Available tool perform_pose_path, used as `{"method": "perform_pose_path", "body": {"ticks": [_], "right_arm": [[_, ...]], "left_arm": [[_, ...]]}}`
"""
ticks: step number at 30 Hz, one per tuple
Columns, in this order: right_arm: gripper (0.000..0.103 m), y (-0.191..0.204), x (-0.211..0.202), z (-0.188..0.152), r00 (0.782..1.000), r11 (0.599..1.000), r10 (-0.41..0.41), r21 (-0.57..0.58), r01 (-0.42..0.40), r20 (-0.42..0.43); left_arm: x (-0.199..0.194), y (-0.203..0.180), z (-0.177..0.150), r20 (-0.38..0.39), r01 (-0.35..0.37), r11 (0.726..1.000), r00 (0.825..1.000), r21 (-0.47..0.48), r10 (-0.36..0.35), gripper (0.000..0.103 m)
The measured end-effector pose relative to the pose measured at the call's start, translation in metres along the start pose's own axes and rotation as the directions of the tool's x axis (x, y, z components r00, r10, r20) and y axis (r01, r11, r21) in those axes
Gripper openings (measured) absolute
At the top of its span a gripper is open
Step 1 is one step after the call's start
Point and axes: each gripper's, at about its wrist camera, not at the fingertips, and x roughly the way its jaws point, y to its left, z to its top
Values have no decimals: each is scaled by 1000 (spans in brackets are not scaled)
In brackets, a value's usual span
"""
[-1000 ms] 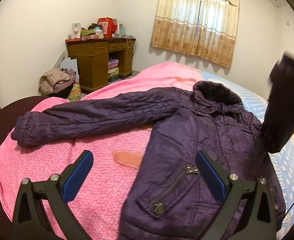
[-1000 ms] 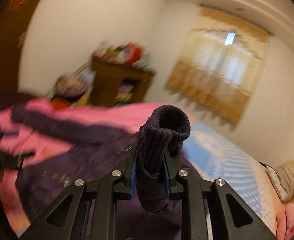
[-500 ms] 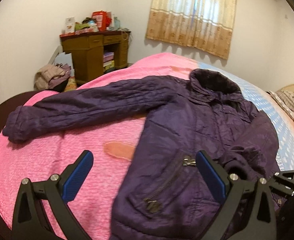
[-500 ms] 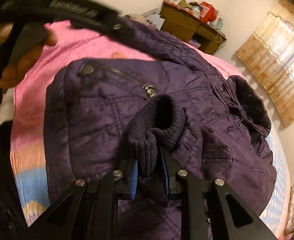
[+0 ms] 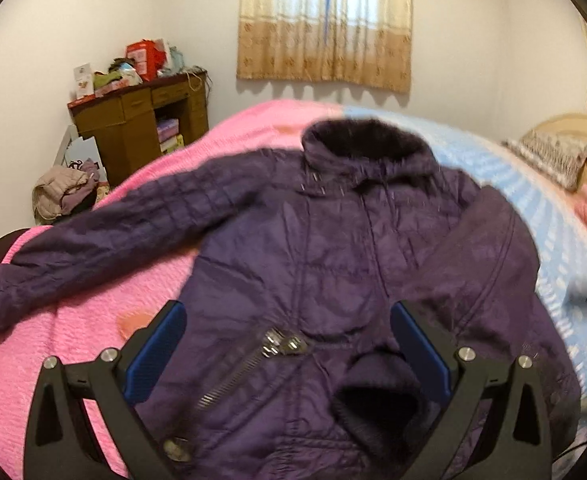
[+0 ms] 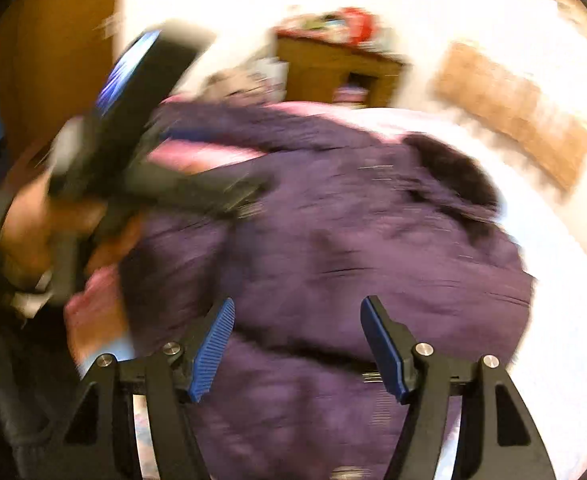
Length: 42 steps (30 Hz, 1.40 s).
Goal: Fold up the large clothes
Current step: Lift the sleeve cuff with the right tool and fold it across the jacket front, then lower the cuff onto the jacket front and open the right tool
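Both tools, left [image 5: 287, 354] and right [image 6: 297, 350], gape empty above purple jacket [image 5: 333, 248], right just opened.

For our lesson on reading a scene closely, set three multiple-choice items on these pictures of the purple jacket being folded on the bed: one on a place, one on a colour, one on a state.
1. Where does the cuff of the folded sleeve lie?
A. on the jacket's front, near the hem
B. on the pillow
C. on the desk

2. What colour is the blanket under the outstretched sleeve?
A. green
B. pink
C. grey

3. How do the right gripper's jaws stand?
A. shut on the cuff
B. shut on the collar
C. open, holding nothing

Answers:
1 A: the knit cuff rests on the purple jacket.
2 B: the outstretched sleeve lies on the pink blanket.
3 C: the right gripper has just been opening, its pads apart with nothing gripped.
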Motion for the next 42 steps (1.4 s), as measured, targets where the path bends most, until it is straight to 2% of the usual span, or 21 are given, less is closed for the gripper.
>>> {"method": "perform_pose_path", "body": {"ticks": [2,4,7,8,9,10,12,13,15,16,17,19,20,24,28,32,34,37,39,41,42], "right_arm": [[66,-25,8,4,999,992,-45,116,43,11],[66,-43,26,7,999,977,-51,208,53,-14],[66,-54,52,9,998,960,-45,276,54,-38],[66,-55,58,7,998,954,-51,294,63,-48],[66,-59,65,5,997,946,-58,316,73,-57],[66,-62,73,1,996,933,-54,353,74,-64],[66,-68,75,-9,998,912,-30,406,52,-60],[66,-71,75,-12,998,906,-25,420,50,-63],[66,-75,72,-17,997,899,-44,433,68,-65],[66,-77,69,-19,997,898,-51,435,72,-59],[66,-79,67,-19,997,896,-54,439,72,-53],[66,-82,61,-22,997,894,-63,441,78,-49],[66,-83,60,-22,996,894,-69,440,83,-47],[67,-84,56,-22,996,896,-87,436,88,-24],[67,-80,47,-17,996,906,-85,418,68,21],[70,-80,54,-1,995,918,-97,388,83,16],[71,-83,63,6,996,919,-84,387,73,14],[71,-89,87,11,994,919,-99,381,104,-33],[71,-94,112,7,984,916,-130,365,167,-125],[71,-101,133,-4,975,904,-97,391,171,-202],[71,-104,143,-12,970,891,-67,423,163,-232]], "left_arm": [[9,-5,-9,-48,11,1000,999,1,-11,103],[11,-6,-15,-54,-5,1000,999,-2,5,103],[10,-2,-14,-62,-3,1000,998,-5,2,103],[10,1,-13,-81,20,1000,996,-21,-22,103],[10,4,-11,-96,56,997,994,-46,-60,96],[9,7,-10,-119,131,987,983,-92,-142,84],[12,6,-12,-157,216,965,958,-145,-238,70],[10,3,-13,-149,268,950,945,-158,-291,61],[10,-6,-15,-139,321,936,930,-144,-340,51],[12,-9,-16,-143,337,931,924,-140,-356,39],[13,-12,-16,-138,350,927,920,-137,-367,32],[7,-18,-16,-112,355,930,925,-91,-364,20],[4,-20,-15,-107,360,930,925,-74,-366,18],[-10,-10,-1,-59,356,932,931,-66,-360,14],[-16,18,33,14,295,954,956,-53,-294,13],[12,37,46,-67,221,973,972,-64,-225,13],[31,43,40,-125,200,976,970,-85,-210,13],[42,43,33,-99,142,989,984,-39,-145,13],[48,42,32,-103,142,990,984,-26,-144,14],[48,48,32,-107,123,992,986,-24,-125,18],[46,48,32,-107,107,994,988,-19,-108,24]]}}
